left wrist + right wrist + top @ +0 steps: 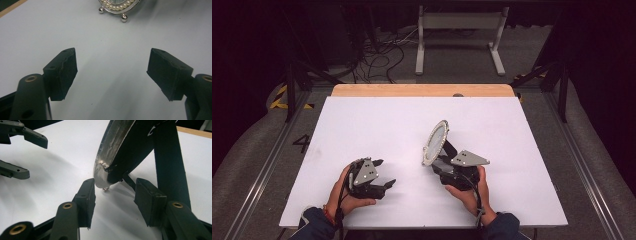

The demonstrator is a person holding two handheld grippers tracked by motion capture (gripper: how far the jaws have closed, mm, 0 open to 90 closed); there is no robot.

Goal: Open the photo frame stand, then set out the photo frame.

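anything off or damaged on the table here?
Nothing spilled or askew. The oval pearl-rimmed frame stands on the white table, propped by its black back stand. One minor flaw: the left gripper's left pad looks chipped along its edge. Both grippers are open, nothing held.

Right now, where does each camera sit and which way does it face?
High view: above the person's side, looking forward and down on the table; forearms, left gripper and right gripper show.
Left gripper view: rides that gripper, facing the frame front across the table; open jaws show.
Right gripper view: rides that gripper, close behind the frame, jaws either side of its foot.
Shared: all three show the frame; the right gripper view also shows the left gripper.
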